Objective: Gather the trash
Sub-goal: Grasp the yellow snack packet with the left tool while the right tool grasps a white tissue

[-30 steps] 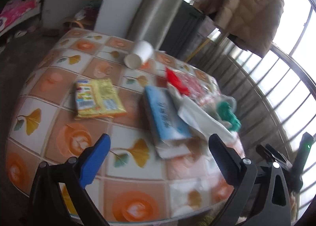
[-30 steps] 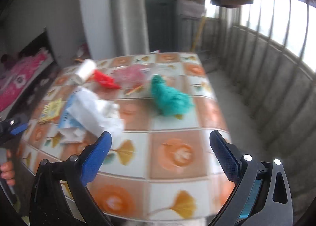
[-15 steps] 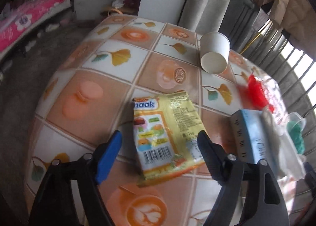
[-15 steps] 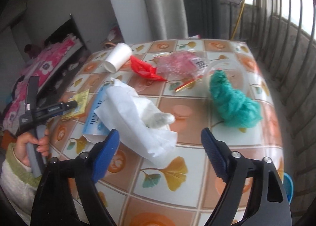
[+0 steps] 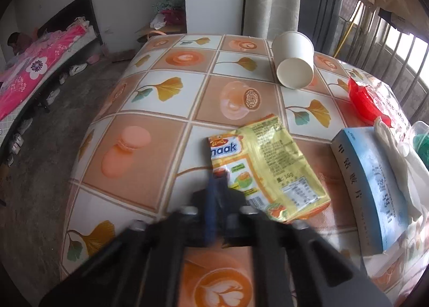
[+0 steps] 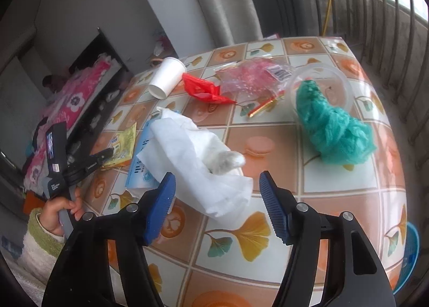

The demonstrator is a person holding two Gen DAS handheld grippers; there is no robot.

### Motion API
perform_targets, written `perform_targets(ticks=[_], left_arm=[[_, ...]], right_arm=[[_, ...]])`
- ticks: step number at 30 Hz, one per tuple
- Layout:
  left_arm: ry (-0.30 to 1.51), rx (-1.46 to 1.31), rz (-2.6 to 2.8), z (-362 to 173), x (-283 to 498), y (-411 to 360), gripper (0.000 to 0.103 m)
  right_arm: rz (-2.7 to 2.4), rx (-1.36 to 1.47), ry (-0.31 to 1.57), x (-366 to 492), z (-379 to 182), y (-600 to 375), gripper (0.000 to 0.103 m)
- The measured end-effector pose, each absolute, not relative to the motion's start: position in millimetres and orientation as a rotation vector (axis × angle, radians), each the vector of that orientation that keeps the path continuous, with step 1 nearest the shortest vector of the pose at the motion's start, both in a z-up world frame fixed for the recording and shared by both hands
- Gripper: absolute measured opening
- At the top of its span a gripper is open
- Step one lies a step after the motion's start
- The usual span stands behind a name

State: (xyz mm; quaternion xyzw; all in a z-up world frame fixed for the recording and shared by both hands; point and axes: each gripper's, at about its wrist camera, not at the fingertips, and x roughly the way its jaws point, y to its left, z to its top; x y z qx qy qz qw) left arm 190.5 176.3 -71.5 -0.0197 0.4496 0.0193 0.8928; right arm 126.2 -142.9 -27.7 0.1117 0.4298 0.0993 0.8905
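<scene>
Left wrist: yellow wrapper (image 5: 268, 167) lengthwise, away.

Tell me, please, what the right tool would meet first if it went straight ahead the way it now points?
Probably the crumpled white tissue: it lies directly ahead of the open right tool, between its fingers. Depth is unclear, so the gap cannot be judged.

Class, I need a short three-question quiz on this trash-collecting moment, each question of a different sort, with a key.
1. True or false: the left tool is shut on the yellow snack wrapper.
2. The right tool is: A) open before the white tissue; B) shut on it; C) holding the green bag.
3. Fill in: the paper cup lies on its ____.

Key: 1 true; 2 A; 3 side.
</scene>
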Motion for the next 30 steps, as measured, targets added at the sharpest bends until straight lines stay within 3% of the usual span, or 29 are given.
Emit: perform_targets(ticks=[13, 17, 18, 19, 21, 26, 30], left_arm=[[0.92, -0.221, -0.218, -39.0, 145.4, 184.3, 0.0], [0.903, -0.117, -0.256, -37.0, 134.3, 167.2, 0.001], [0.896, -0.063, -0.251, -37.1, 131.5, 160.3, 0.01], [0.884, 0.012, -0.242, -38.3, 129.7, 151.3, 0.03], [0.828, 0.164, -0.232, -42.1, 125.6, 132.4, 0.049], [0.779, 0.539, -0.225, -67.9, 132.4, 87.2, 0.053], [0.78, 0.477, -0.22, -72.6, 153.3, 83.8, 0.056]], right_arm=[[0.22, 0.325, 0.927, 107.6, -34.4, -159.5, 0.058], [0.221, 0.333, 0.931, 107.9, -37.0, -159.0, 0.058], [0.22, 0.333, 0.931, 107.7, -37.4, -159.1, 0.058], [0.221, 0.333, 0.93, 107.6, -37.3, -158.8, 0.058], [0.223, 0.334, 0.925, 106.8, -37.3, -159.1, 0.058], [0.217, 0.344, 0.923, 105.3, -40.2, -162.9, 0.058], [0.211, 0.365, 0.93, 105.6, -44.1, -167.4, 0.058]])
